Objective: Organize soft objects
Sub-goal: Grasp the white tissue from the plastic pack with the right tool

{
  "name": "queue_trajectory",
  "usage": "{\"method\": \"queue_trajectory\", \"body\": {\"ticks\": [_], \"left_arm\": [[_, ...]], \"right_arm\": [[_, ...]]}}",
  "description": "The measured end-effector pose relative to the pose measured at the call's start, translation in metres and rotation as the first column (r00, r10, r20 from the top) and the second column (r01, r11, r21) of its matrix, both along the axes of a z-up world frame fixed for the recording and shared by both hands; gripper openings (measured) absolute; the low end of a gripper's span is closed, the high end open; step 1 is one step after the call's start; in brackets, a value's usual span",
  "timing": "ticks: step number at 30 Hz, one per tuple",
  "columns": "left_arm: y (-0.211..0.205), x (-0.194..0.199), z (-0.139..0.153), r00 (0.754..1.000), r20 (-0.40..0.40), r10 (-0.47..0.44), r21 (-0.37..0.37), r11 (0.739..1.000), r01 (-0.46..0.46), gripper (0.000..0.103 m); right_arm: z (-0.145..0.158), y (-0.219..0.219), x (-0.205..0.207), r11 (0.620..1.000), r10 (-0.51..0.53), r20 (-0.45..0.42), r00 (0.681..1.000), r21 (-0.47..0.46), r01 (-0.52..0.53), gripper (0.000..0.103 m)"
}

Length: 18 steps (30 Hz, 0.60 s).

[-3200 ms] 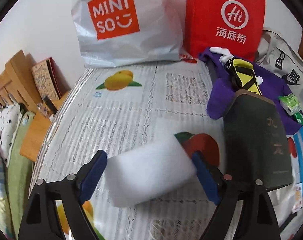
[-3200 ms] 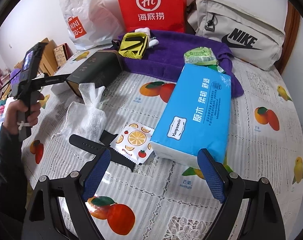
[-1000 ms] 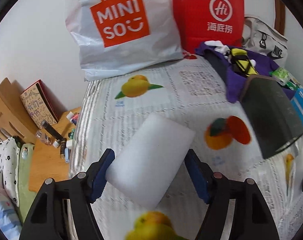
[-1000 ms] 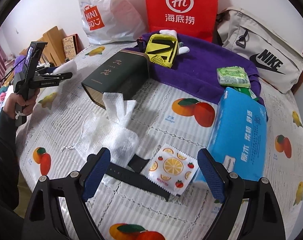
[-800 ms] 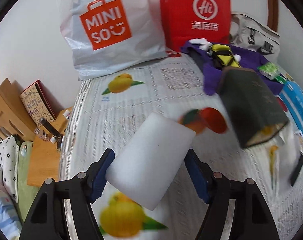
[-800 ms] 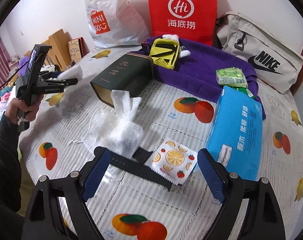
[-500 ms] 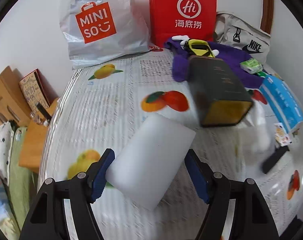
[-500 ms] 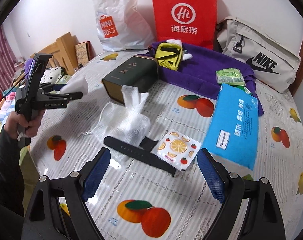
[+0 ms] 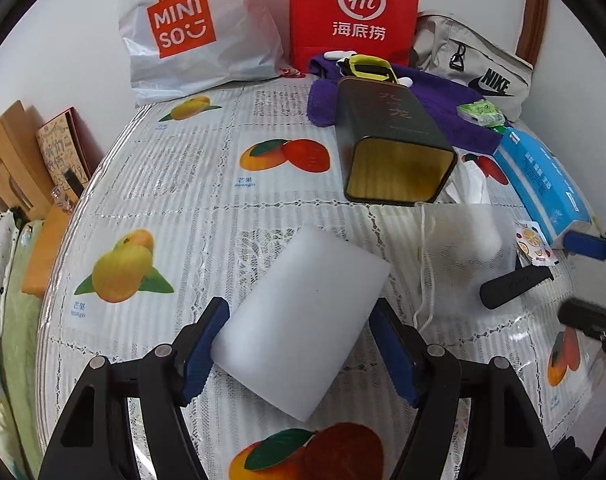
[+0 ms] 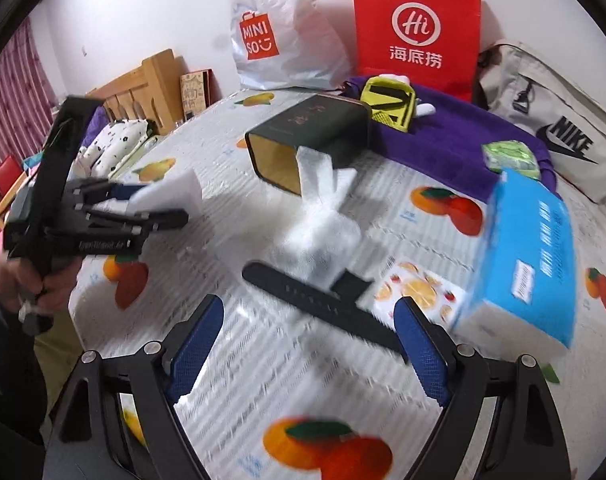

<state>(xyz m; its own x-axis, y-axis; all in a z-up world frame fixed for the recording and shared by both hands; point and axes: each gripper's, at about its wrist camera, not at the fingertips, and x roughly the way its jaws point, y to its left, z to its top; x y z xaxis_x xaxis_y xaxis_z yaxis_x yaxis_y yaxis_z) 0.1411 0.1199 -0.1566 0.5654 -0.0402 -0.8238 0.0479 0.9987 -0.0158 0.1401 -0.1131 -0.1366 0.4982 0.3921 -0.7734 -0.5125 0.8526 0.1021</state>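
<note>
Jaws of the left gripper point(image 9: 299, 350) are clamped on a white foam block point(image 9: 301, 322), blue pads pressing its two long sides, and the block hangs tilted above the bench point(image 9: 207, 184) with its fruit-print cover. Toward the far edge of the bench a dark green box point(image 9: 387, 136) lies on its side, its gold-lined open end facing the camera. Just right of the block sits a white mesh pouch point(image 9: 463, 256), with a black strap point(image 9: 515, 284) beyond it and a blue tissue pack point(image 9: 543, 184) near the right edge. A purple towel point(image 9: 455, 116) lies behind the box; a MINISO bag point(image 9: 187, 36) and a red paper bag point(image 9: 355, 12) stand at the far edge.

From the right wrist, jaws of the right gripper point(image 10: 309, 348) stand wide apart with nothing between them, above the near part of the bench. The strap point(image 10: 323, 304) lies just ahead of them, the pouch point(image 10: 323, 232) behind it, and a fruit-print sachet point(image 10: 415, 288) sits beside the tissue pack point(image 10: 523, 256). At the left, the left gripper point(image 10: 155, 204) holds the foam block point(image 10: 171, 196) over the left edge, short of the box point(image 10: 311, 136).
</note>
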Motion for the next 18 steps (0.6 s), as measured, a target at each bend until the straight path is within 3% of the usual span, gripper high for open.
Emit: {"method": "queue_trajectory", "body": {"ticks": [6,12,15,17,18], "left_arm": [[0.010,0.005,0.001,1.000,0.007,0.014,-0.006,1.000,-0.014,0.071],[0.012,0.013,-0.002,1.000,-0.001,0.003,-0.031,1.000,-0.003,0.071],[0.012,0.018,-0.005,1.000,-0.010,0.000,-0.038,0.999,0.000,0.071],[0.011,0.021,-0.008,1.000,-0.016,-0.005,-0.043,0.999,0.005,0.071],[0.009,0.022,-0.008,1.000,-0.017,-0.007,-0.042,0.999,0.006,0.071]], "right_arm": [[-0.002,0.017,0.043,0.998,-0.050,0.025,0.998,0.034,0.050,0.086],[-0.011,0.028,0.085,0.994,-0.072,-0.040,0.997,0.074,0.074,0.065],[-0.023,0.033,0.098,0.996,-0.054,-0.101,0.993,0.066,0.061,0.043],[-0.029,0.034,0.102,0.997,-0.035,-0.131,0.991,0.064,0.044,0.008],[-0.029,0.034,0.101,0.997,-0.027,-0.131,0.991,0.068,0.036,0.007]]}}
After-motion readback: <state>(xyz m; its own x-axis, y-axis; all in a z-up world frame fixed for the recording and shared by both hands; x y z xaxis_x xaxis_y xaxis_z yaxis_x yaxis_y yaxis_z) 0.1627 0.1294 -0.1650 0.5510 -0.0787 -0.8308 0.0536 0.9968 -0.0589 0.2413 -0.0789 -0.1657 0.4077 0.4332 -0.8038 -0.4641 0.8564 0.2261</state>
